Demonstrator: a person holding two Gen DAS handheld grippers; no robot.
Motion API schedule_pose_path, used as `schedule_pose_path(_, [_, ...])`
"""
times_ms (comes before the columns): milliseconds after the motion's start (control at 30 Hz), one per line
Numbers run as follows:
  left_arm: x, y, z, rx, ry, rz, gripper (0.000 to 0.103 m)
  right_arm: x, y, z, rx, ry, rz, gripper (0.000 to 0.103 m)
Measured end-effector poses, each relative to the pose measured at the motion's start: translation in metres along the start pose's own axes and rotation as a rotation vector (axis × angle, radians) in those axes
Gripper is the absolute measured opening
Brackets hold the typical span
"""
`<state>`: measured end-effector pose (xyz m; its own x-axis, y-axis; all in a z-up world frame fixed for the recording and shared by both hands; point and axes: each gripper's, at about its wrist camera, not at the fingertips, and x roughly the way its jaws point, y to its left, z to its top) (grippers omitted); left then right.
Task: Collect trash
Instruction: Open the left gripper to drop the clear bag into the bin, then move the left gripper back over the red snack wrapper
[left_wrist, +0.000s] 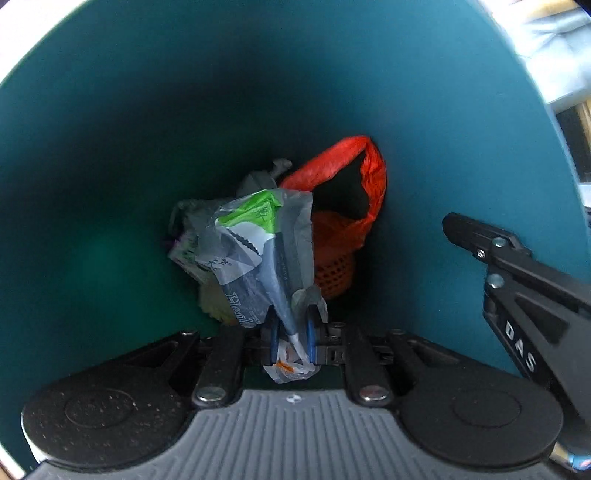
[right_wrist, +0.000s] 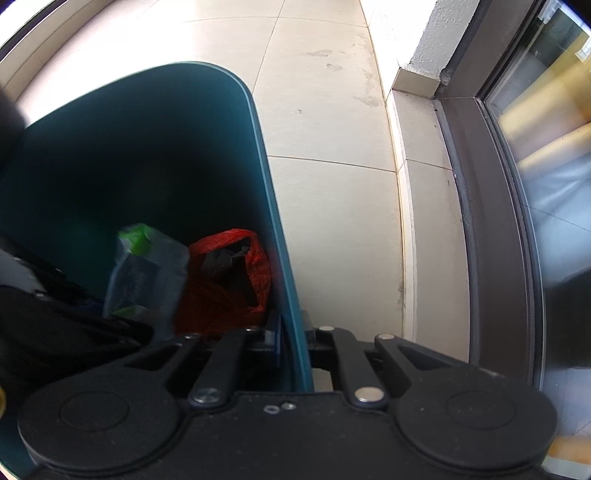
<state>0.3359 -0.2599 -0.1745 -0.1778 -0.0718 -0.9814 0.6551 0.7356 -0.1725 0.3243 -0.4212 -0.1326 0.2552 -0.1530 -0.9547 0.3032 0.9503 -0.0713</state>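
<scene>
1. The left hand-held gripper (left_wrist: 291, 332) reaches down inside the teal bin (left_wrist: 110, 166), its blue-padded fingers (left_wrist: 273, 338) pinched on a crumpled plastic wrapper (left_wrist: 258, 236) printed in green, white and grey. The wrapper's lower tail pokes out behind the fingers, and its bulk hangs forward into the bin.

2. The right hand-held gripper (right_wrist: 293, 343) is closed on the bin's rim (right_wrist: 291, 325), one finger inside the wall and one outside, which appears to steady the bin. In the left wrist view, its black body (left_wrist: 517, 266) shows at the right wall.

3. Already lying at the bottom are a red plastic bag (left_wrist: 354, 192) with an orange mesh piece (left_wrist: 332, 266) below it, some grey crumpled material (left_wrist: 264, 177), and a pale printed scrap (left_wrist: 184, 251) at the left. So earlier pieces seem to be collected.

4. As a judgement, this piece is at the drop-off stage: it is well inside the bin but not yet let go. What remains is to open the left fingers so it falls among the rest.

5. Outside the bin, the tiled floor (right_wrist: 325, 110) and the door frame (right_wrist: 491, 221) show no loose trash in view, though only part of the floor is visible, so I cannot tell whether more remains.
</scene>
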Motion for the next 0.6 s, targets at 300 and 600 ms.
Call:
schedule_pose_path(300, [0.007, -0.001, 0.003, -0.002, -0.015, -0.020, 0.068, 0.001, -0.003, 0.002, 0.011, 0.004, 0.013, 0.006])
schedule_pose_path(600, [-0.036, 0.004, -0.016, 0.051, -0.114, -0.053, 0.068, 0.001, -0.006, 0.003, 0.020, 0.010, 0.025, 0.006])
